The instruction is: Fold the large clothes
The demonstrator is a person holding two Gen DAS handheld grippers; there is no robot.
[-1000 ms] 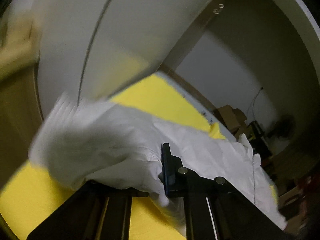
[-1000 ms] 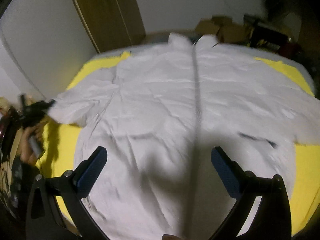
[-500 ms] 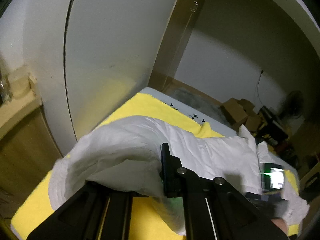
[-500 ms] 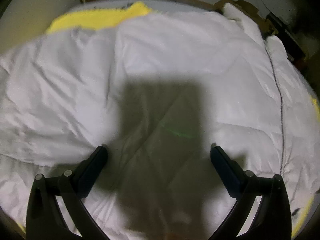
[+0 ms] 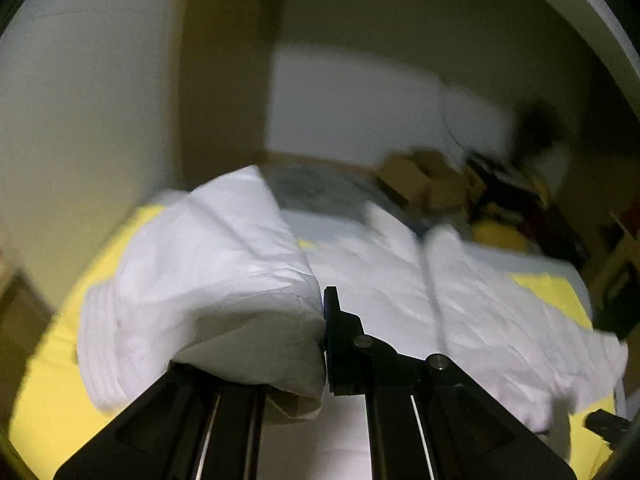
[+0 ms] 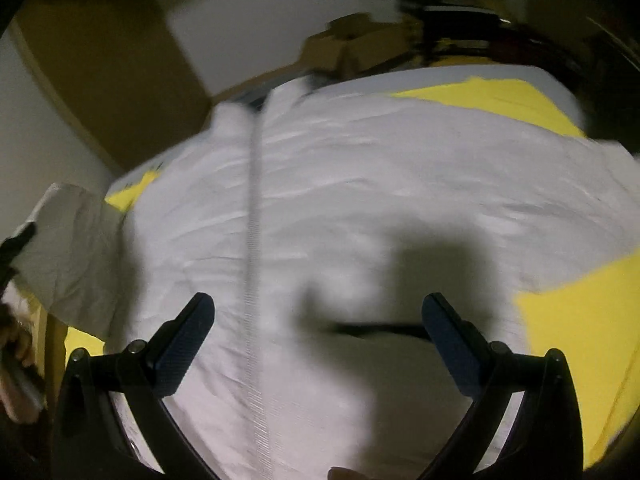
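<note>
A large white padded jacket (image 6: 380,200) lies spread on a yellow sheet (image 6: 580,320), its zip (image 6: 252,240) running up the middle. In the left wrist view my left gripper (image 5: 323,320) is shut on the jacket's left sleeve (image 5: 208,280), which is lifted and bunched over the left finger; the jacket body (image 5: 460,300) lies beyond. My right gripper (image 6: 316,332) hangs open above the jacket's lower front, nothing between its fingers. At the left edge of the right wrist view the raised sleeve (image 6: 68,248) hangs from the other gripper, with a hand (image 6: 16,360) below it.
The yellow sheet (image 5: 52,392) covers a bed beside a white wall (image 5: 80,120) and a wooden door frame (image 5: 224,100). Cardboard boxes (image 5: 420,184) and dark clutter (image 5: 520,208) stand past the far end of the bed.
My left gripper has carried the sleeve up and across toward the jacket body, rolling as it went. The right gripper has swung over the jacket, staying open; its view now reaches the collar again.
</note>
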